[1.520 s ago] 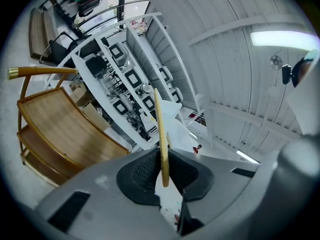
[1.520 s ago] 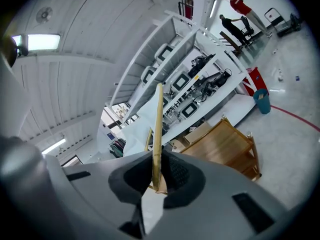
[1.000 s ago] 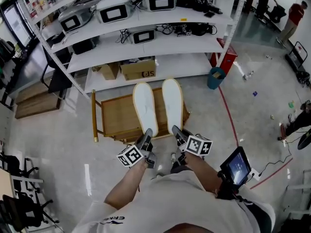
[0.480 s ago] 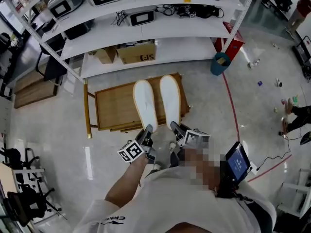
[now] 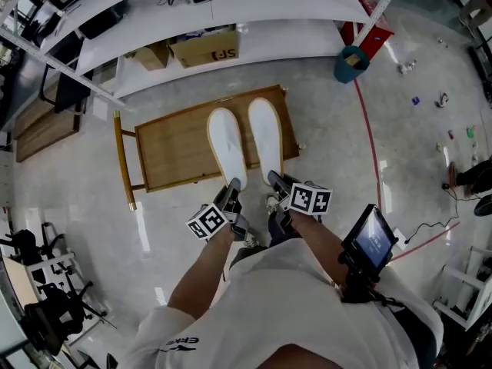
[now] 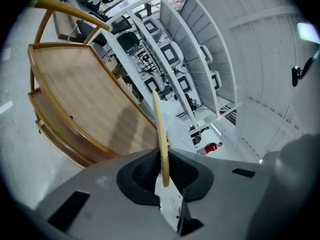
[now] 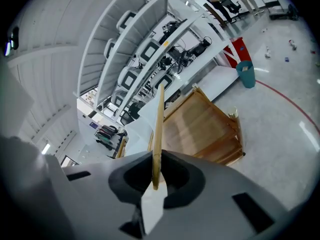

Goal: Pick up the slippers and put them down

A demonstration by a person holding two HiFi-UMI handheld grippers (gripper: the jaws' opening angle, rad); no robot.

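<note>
Slippers both white, left slipper [image 5: 227, 148] pinched at its heel by my left gripper [image 5: 231, 192], right slipper [image 5: 265, 135] pinched by my right gripper [image 5: 274, 181], both over the wooden cart [image 5: 173, 148] at twelve o'clock, teal bin [image 5: 344, 72] at one o'clock, something brown inside.

Floor [image 5: 84, 206]: polished grey, with glare streaks from overhead lighting. At 12 o'clock, white shelving [image 5: 254, 35] spans the view. Cardboard boxes [image 5: 204, 50] sit in its lowest bay. At centre, a low two-tier wooden rack [image 5: 173, 148] stands on the floor. A teal bin [image 5: 350, 64] stands at 1 o'clock. A red floor line [image 5: 370, 160] runs through 3 o'clock. Black chairs [image 5: 50, 321] occupy 8 o'clock.
</note>
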